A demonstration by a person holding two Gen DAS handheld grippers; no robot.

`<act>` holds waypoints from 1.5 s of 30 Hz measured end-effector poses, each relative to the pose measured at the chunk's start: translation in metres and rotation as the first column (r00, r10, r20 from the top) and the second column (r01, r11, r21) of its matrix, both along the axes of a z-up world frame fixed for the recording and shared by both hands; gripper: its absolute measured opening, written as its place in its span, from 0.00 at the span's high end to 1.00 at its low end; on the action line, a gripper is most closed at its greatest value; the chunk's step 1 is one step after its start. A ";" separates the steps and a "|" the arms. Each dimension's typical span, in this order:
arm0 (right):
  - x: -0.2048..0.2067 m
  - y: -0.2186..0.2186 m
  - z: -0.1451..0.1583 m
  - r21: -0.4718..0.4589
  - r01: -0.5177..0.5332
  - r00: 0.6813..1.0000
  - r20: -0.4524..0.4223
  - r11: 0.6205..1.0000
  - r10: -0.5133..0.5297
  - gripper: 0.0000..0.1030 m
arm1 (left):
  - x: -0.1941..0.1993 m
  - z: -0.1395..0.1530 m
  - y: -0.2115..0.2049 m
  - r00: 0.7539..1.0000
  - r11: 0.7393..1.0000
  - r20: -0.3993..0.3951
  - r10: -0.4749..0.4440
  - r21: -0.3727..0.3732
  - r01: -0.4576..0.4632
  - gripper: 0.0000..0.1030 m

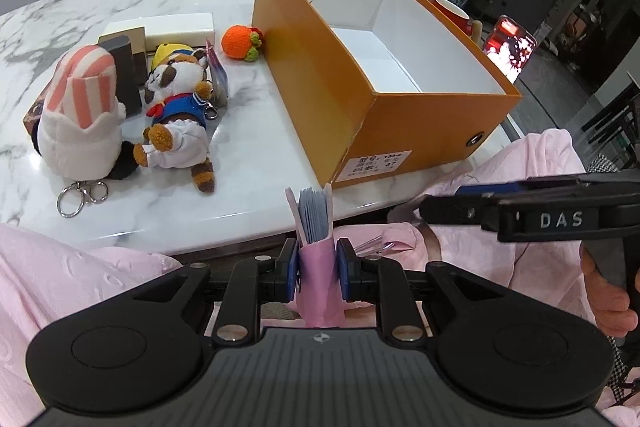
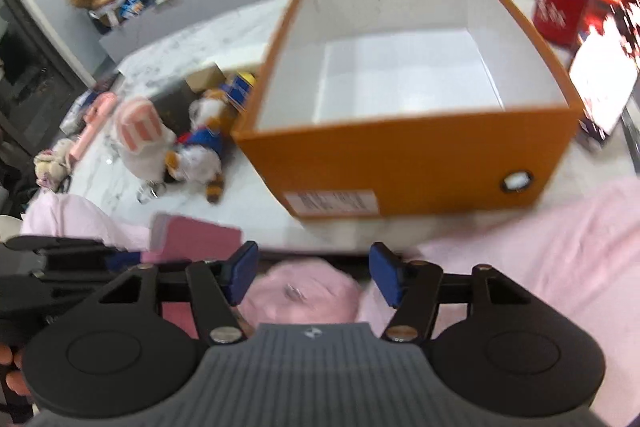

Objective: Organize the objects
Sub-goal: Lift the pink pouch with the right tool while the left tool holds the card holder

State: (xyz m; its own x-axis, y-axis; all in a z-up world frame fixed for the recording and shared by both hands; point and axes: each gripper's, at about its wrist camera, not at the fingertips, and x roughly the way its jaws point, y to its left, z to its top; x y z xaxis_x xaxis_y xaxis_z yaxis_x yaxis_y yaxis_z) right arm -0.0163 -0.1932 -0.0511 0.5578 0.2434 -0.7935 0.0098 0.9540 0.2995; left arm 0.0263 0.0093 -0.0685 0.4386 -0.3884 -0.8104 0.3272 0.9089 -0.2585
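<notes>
Nearest the left wrist camera, the left gripper (image 1: 318, 269) is seen clamped on a pink packet (image 1: 320, 259), its blue pads pressed to both sides; the packet stands upright with grey sheets showing at its open top, held over the person's pink sleeve (image 1: 80, 275) just short of the table (image 1: 248, 155) edge. To the side, the right gripper (image 2: 314, 277) is seen with its jaws apart and nothing between them, above pink cloth; the right wrist view is blurred. On the marble top beyond, a raccoon plush (image 1: 176, 115) lies beside a striped plush (image 1: 86, 115) with a keyring (image 1: 82, 197). An orange box (image 1: 384, 99) stands open and empty, white inside, to the right of the toys. Farther back, a knitted orange (image 1: 242, 43) rests against the box's far corner, near a white box (image 1: 180, 27). A red cup (image 1: 454, 13) is seen behind the orange box.
</notes>
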 end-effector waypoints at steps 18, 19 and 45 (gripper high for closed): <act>-0.020 0.014 -0.048 0.242 0.277 0.941 -0.266 0.930 -0.211 0.48 | -0.001 0.007 0.001 0.999 0.998 0.039 -0.025 0.066 0.023 0.79; -0.020 0.015 -0.051 0.249 0.306 0.932 -0.273 0.919 -0.237 0.48 | 0.000 0.007 0.002 0.999 0.998 0.039 -0.026 0.065 0.024 0.79; -0.004 0.033 -0.032 0.080 0.270 0.962 -0.068 0.960 -0.265 0.72 | 0.001 0.027 0.003 0.997 0.999 0.069 -0.019 0.051 0.015 0.79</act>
State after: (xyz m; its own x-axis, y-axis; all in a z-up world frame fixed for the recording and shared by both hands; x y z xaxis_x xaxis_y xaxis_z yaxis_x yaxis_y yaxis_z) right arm -0.0206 -0.1598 -0.0829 0.5677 0.1617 -0.8072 0.2798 0.8843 0.3739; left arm 0.0271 0.0124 -0.0415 0.4886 -0.3557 -0.7967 0.3581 0.9144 -0.1886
